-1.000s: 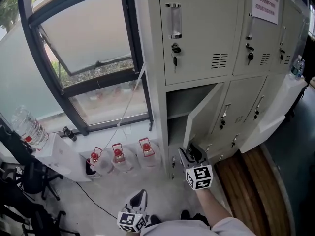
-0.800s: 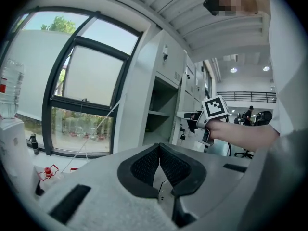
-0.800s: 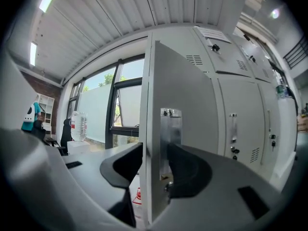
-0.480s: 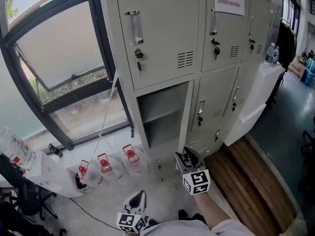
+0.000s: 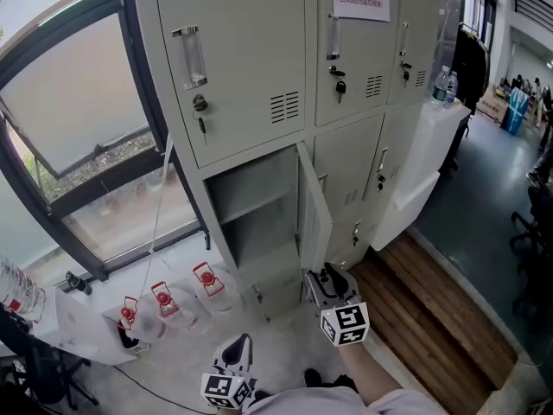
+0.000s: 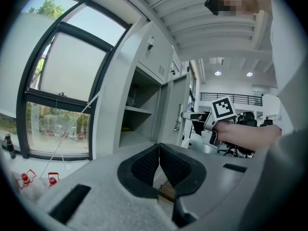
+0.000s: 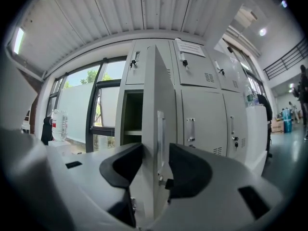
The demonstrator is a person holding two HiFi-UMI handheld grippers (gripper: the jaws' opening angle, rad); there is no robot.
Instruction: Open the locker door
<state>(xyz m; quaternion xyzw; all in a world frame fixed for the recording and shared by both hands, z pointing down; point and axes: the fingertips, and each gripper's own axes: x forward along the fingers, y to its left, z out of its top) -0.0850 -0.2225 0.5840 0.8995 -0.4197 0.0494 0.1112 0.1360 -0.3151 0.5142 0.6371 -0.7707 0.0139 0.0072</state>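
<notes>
The lower-left locker door point(image 5: 313, 207) of the grey locker bank stands swung out, edge-on to me, and the shelved compartment point(image 5: 255, 214) behind it shows. My right gripper point(image 5: 327, 279) sits at the door's lower free edge. In the right gripper view the door point(image 7: 155, 105) runs between the two black pads, its handle point(image 7: 161, 134) beside the right pad, and both pads lie against the door. My left gripper point(image 5: 242, 346) hangs low near my body, away from the lockers. Its pads point(image 6: 147, 165) meet with nothing between them.
Three red-capped water jugs point(image 5: 164, 305) stand on the floor under the window point(image 5: 78, 119), left of the lockers. The locker above has a key in its lock point(image 5: 200, 106). A white counter point(image 5: 432, 145) with bottles and a wooden floor strip point(image 5: 432, 318) lie to the right.
The door has swung from a half-open angle to standing straight out from the cabinet. My right gripper stayed at its lower edge; the view shifted right along the lockers. The left gripper stayed put.
</notes>
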